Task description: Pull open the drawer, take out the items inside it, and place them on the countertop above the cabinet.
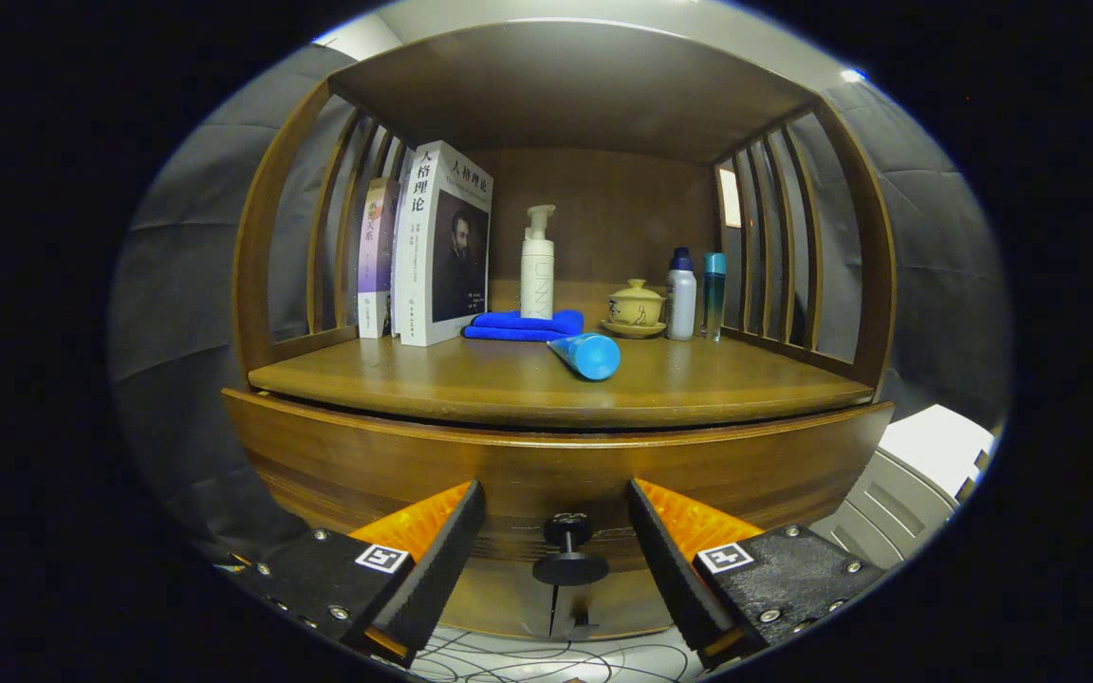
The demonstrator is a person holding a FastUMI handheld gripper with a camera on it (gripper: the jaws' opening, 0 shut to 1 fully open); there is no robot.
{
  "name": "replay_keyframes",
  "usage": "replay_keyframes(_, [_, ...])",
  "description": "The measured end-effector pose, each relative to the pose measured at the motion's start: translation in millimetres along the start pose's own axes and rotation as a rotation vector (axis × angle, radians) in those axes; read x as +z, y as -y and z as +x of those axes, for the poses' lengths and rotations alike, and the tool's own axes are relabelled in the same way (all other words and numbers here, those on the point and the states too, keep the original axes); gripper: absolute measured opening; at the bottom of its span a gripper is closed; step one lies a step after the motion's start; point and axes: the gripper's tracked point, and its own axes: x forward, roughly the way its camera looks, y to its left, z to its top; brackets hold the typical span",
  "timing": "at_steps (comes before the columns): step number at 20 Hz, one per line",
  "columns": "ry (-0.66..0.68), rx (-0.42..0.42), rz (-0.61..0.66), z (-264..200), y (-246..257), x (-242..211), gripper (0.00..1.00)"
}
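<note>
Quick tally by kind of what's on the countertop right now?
Books: 2
Pump bottle: 1
Blue cloth: 1
Blue tube: 1
Lidded cup: 1
Small bottles: 2
Total: 8
Gripper open, drawer knob between its fingers.

Two books (pixel 428 247) stand upright at nine o'clock on the shelf, the thick white one leaning against a thinner purple-spined one. At the centre a white pump bottle (pixel 537 266) rises behind a folded blue cloth (pixel 520 325), and a blue tube (pixel 587 355) lies on its side just at five o'clock of that cloth. Toward three o'clock sits a lidded cream teacup on a saucer (pixel 635 309), then a white bottle with a dark cap (pixel 681 294) and a slim teal bottle (pixel 713 294).
</note>
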Motion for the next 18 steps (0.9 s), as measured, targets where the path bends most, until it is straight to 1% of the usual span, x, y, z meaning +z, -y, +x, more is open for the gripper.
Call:
replay_keyframes(5, [-0.004,-0.008,0.000,7,0,2,0.94])
replay_keyframes(7, [0.011,0.004,-0.006,1,3,16,0.95])
replay_keyframes(8, [0.039,-0.002,-0.019,-5,10,28,0.95])
replay_keyframes(9, [0.068,-0.009,-0.039,-14,20,51,0.95])
replay_keyframes(10, [0.089,-0.002,-0.054,-26,26,64,0.95])
replay_keyframes(12, [0.155,0.044,-0.046,-49,27,96,0.95])
replay_keyframes(14, [0.220,0.087,-0.015,-69,31,140,0.95])
replay_keyframes(17, [0.264,0.098,-0.028,-102,45,193,0.95])
replay_keyframes(18, [0.264,0.102,-0.042,-110,46,204,0.95])
